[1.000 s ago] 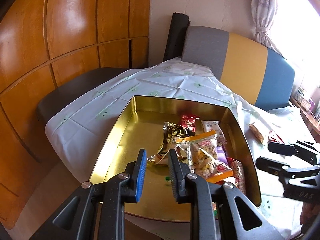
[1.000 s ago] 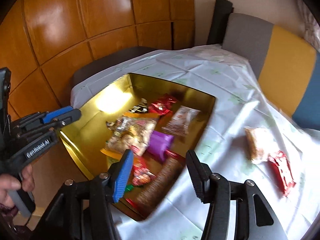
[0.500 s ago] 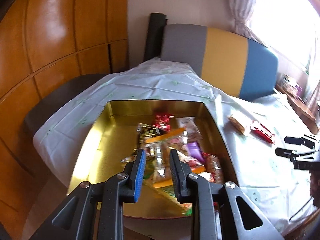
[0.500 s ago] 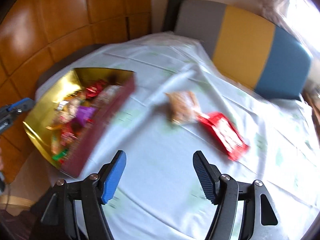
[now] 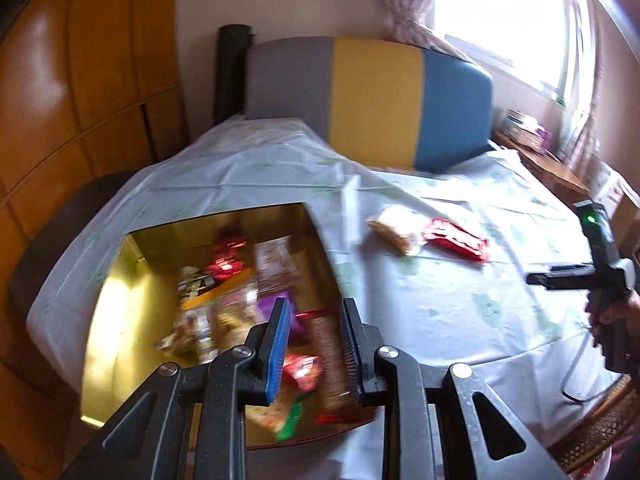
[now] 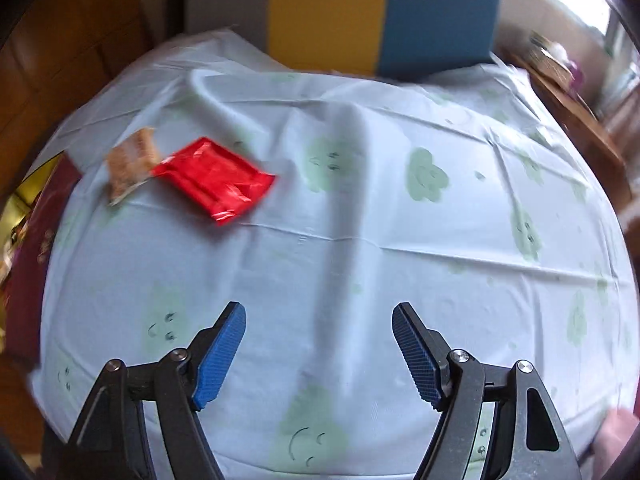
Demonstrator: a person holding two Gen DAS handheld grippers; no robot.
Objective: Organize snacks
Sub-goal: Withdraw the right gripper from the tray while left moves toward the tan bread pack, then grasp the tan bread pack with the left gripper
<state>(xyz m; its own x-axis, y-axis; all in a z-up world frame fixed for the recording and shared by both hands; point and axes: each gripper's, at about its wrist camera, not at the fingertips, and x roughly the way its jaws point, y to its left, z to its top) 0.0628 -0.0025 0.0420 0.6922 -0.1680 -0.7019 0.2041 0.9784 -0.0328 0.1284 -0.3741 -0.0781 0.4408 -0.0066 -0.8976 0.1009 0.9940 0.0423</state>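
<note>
Snacks inside the gold tin are smearing into motion blur, can't read any labels tbh. Left tongs are covering the tin's near pkgs. In the right wrist view the tin is getting cut off by the left edge, contents too blurry to ID.
</note>
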